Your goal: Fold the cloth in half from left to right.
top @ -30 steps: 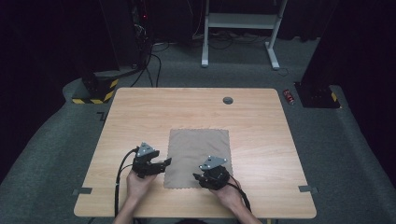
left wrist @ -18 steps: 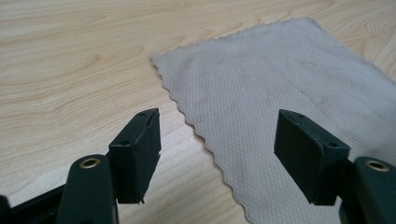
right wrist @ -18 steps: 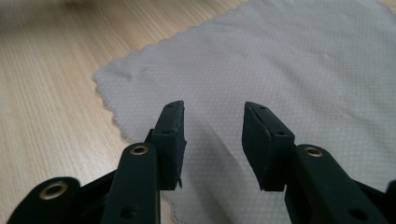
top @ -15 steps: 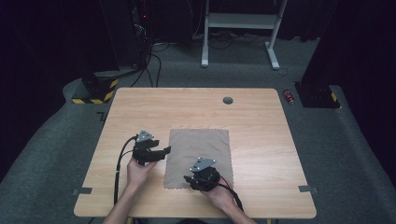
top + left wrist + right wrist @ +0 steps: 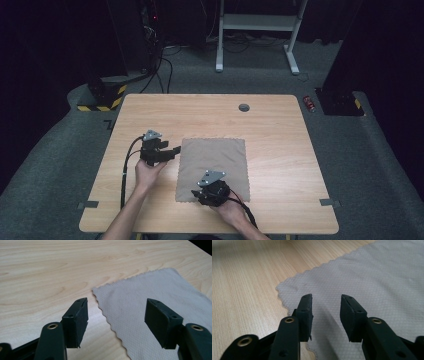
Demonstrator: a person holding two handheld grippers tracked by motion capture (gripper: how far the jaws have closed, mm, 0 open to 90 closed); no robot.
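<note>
A grey cloth [image 5: 215, 162] with a scalloped edge lies flat on the wooden table [image 5: 200, 115]. My left gripper [image 5: 176, 151] hovers at the cloth's left edge and points right. In the left gripper view the left gripper [image 5: 116, 322] is open, its jaws straddling the edge of the cloth [image 5: 150, 290] above the table [image 5: 50, 270]. My right gripper [image 5: 197, 196] is over the cloth's near left corner. In the right gripper view the right gripper [image 5: 325, 315] is open over the cloth [image 5: 374, 277]; its jaws have just been closing a little, a narrow gap remains and nothing is pinched.
A round cable hole [image 5: 244, 107] sits in the table near its far edge. On the carpet beyond are a red can [image 5: 310, 104], a white frame's legs [image 5: 257, 22] and a yellow-and-black striped base [image 5: 102, 97]. Cables trail from both grippers toward the near edge.
The left gripper has moved away from the person, along the cloth's left edge. The right gripper has shifted left toward the cloth's near left corner.
</note>
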